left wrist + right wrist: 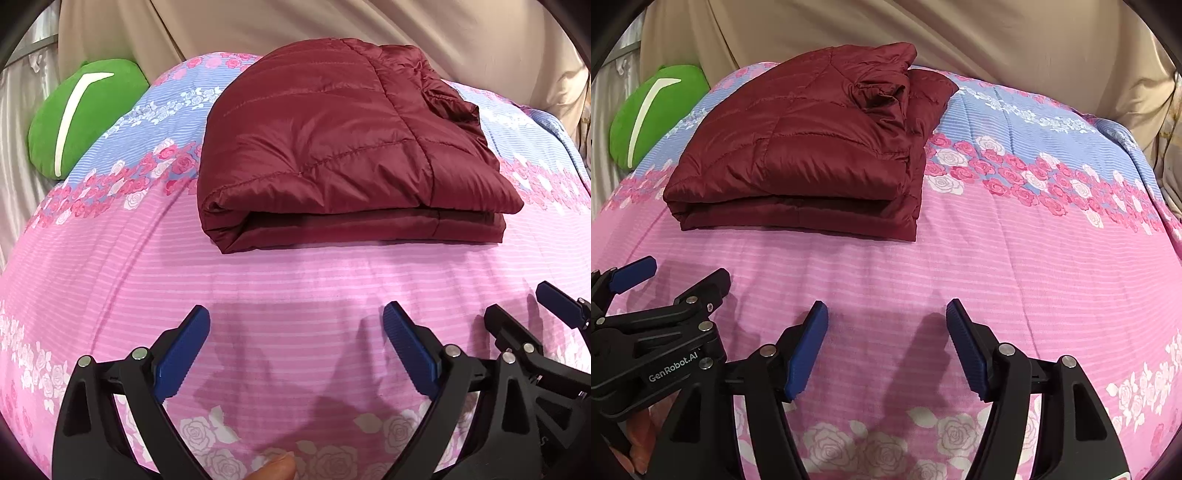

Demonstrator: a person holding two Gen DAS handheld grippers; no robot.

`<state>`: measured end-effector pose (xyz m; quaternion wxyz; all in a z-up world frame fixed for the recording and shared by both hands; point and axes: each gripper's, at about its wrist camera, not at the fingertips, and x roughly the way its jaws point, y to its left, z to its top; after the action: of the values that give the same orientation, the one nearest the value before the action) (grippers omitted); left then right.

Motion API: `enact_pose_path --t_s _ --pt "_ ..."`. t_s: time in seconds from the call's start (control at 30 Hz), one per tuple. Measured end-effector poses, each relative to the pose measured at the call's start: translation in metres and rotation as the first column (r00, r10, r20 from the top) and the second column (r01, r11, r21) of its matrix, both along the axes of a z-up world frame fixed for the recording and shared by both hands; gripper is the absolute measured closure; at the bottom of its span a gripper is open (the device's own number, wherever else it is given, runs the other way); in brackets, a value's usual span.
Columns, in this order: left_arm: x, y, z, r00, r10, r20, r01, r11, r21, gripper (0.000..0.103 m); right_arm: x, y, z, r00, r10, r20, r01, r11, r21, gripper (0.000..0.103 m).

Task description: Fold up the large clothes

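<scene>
A dark red quilted jacket (332, 147) lies folded into a thick rectangle on the bed, also in the right wrist view as the jacket (798, 155) at upper left. My left gripper (296, 317) hovers over bare sheet short of the jacket's front fold, jaws wide apart and empty. The right gripper (524, 310) shows at that view's right edge. In its own view the right gripper (886, 314) stands open over the sheet with nothing between its blue pads (809, 350), and the left gripper (683, 273) sits beside it at the left.
The bed wears a pink and blue striped sheet (295, 273) printed with roses. A green cushion (85, 114) lies at the far left corner. Beige cloth (960, 37) hangs behind the bed. A fingertip (277, 469) shows at the bottom edge.
</scene>
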<state>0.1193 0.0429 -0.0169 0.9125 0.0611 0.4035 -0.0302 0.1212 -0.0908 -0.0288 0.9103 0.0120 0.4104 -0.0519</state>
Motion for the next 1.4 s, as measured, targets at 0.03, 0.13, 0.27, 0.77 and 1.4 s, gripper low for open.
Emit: enact_pose_path --t_s 0.03,0.13,0.27,0.77,1.4 --pt "-0.0003 0.0000 -0.0001 1.000 0.001 0.000 -0.001 1.000 0.001 0.010 0.0001 0.0001 -0.0002 1.000 0.000 0.000 0.000 1.000 0.000 0.038" --pt "0.0004 -0.0004 -0.0006 1.000 0.002 0.005 -0.002 1.000 0.010 0.010 0.0000 0.0019 0.0000 1.000 -0.004 -0.001 0.004 1.000 0.001 0.038" --pt "-0.0016 -0.0025 -0.0006 1.000 0.004 0.010 -0.005 1.000 0.023 0.011 0.0002 0.0035 -0.0006 1.000 -0.010 0.000 0.010 1.000 0.005 0.037" --pt "-0.0041 -0.0019 0.0019 1.000 0.011 0.026 -0.012 0.999 0.042 0.012 -0.0032 0.0067 0.0005 1.000 -0.017 0.011 0.016 1.000 0.014 0.037" --pt "-0.0061 0.0024 0.0054 0.998 0.014 0.059 -0.017 0.999 0.044 0.015 -0.0070 0.0077 0.0021 1.000 -0.015 0.027 0.014 1.000 0.026 0.037"
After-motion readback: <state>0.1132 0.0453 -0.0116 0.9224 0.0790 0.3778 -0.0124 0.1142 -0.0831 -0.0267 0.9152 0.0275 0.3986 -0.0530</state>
